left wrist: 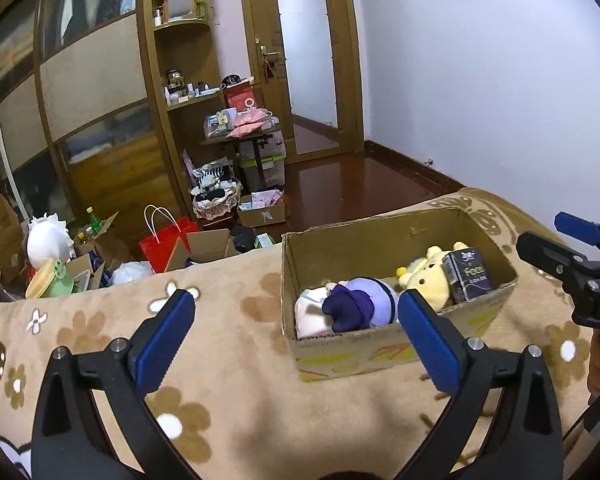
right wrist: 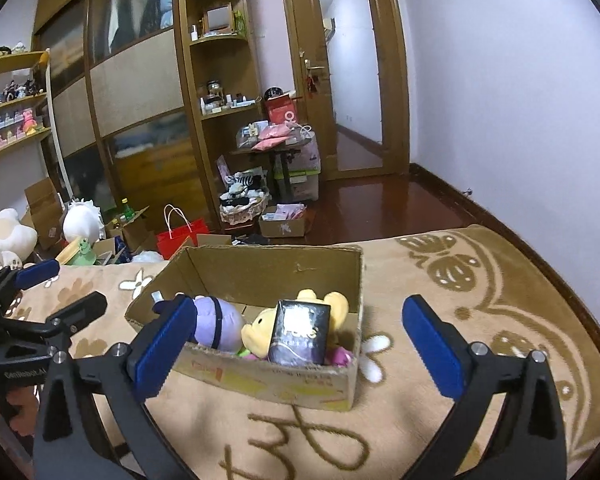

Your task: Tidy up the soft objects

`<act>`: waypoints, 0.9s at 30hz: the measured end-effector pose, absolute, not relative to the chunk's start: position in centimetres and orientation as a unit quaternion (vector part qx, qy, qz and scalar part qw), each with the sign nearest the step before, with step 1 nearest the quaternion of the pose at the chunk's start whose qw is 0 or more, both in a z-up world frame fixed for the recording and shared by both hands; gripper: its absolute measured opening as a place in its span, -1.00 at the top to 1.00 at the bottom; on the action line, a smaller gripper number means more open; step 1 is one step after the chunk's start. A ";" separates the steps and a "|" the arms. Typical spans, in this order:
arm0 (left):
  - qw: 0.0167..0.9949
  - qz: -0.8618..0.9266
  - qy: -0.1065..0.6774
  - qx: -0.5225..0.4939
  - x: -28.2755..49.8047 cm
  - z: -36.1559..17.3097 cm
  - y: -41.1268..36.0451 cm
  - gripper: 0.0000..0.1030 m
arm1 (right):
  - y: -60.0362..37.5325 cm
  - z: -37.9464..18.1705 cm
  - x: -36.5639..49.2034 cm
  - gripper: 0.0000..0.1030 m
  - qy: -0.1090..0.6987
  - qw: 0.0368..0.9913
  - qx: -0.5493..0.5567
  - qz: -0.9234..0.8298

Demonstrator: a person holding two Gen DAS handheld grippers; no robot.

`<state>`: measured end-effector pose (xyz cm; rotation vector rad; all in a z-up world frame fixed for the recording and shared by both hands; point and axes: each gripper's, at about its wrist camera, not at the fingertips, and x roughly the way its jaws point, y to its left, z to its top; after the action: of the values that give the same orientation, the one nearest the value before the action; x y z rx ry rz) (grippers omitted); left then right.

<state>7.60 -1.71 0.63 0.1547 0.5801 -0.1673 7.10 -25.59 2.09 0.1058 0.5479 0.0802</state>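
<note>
Both grippers hover over the beige flower-patterned plush blanket (left wrist: 228,360), angled down toward the open brown cardboard box (right wrist: 260,276). The left gripper (left wrist: 296,316) and right gripper (right wrist: 300,320) stand released, jaws spread wide and empty. Inside the box lie a purple-and-pink plush doll (left wrist: 352,308), a yellow plush bear (right wrist: 260,330) and a dark rectangular carton (right wrist: 300,332). Bare blanket surrounds the box on all sides.

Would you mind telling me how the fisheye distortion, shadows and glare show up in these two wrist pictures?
Left wrist view: the wardrobe bows strongly, black corners frame the picture, and a soft shadow lies on the blanket between the gripper fingers. Right wrist view: the door curves, the wooden floor shows glare, and the cardboard box stays sharp.
</note>
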 end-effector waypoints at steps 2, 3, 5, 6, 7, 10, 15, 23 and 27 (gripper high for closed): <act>0.951 -0.081 0.288 0.076 6.8 1.1 -1.4 -0.96 | -25.6 2.5 6.3 -1.00 0.268 0.961 0.052 0.038; 0.952 -0.080 0.287 0.075 6.5 1.3 -1.3 -0.96 | -25.7 2.7 5.9 -1.00 0.266 0.962 0.050 0.036; 0.954 -0.075 0.283 0.069 5.3 1.8 -0.8 -0.96 | -25.7 3.2 4.9 -1.00 0.261 0.964 0.046 0.031; 0.954 -0.075 0.282 0.068 4.9 1.9 -0.7 -0.96 | -25.8 3.5 4.5 -1.00 0.259 0.964 0.046 0.030; 0.955 -0.074 0.280 0.068 4.3 2.1 -0.5 -0.96 | -25.9 3.8 4.0 -1.00 0.256 0.965 0.045 0.029; 0.957 -0.070 0.271 0.074 2.7 2.5 -0.4 -0.96 | -26.0 4.4 2.6 -1.00 0.249 0.967 0.047 0.026; 0.963 -0.068 0.250 0.067 0.3 2.9 -0.4 -0.96 | -26.3 5.1 0.6 -1.00 0.238 0.970 0.050 0.020; 0.966 -0.071 0.237 0.080 -2.3 2.9 -1.0 -0.96 | -26.3 5.1 -1.2 -1.00 0.233 0.971 0.043 0.017; 0.967 -0.068 0.233 0.080 -2.5 2.9 -1.1 -0.96 | -26.5 4.8 -1.6 -1.00 0.236 0.971 0.042 0.017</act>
<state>-2.47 -1.12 2.86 0.1624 0.4717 -0.1379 -1.56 -26.51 4.83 0.0856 0.4764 0.0337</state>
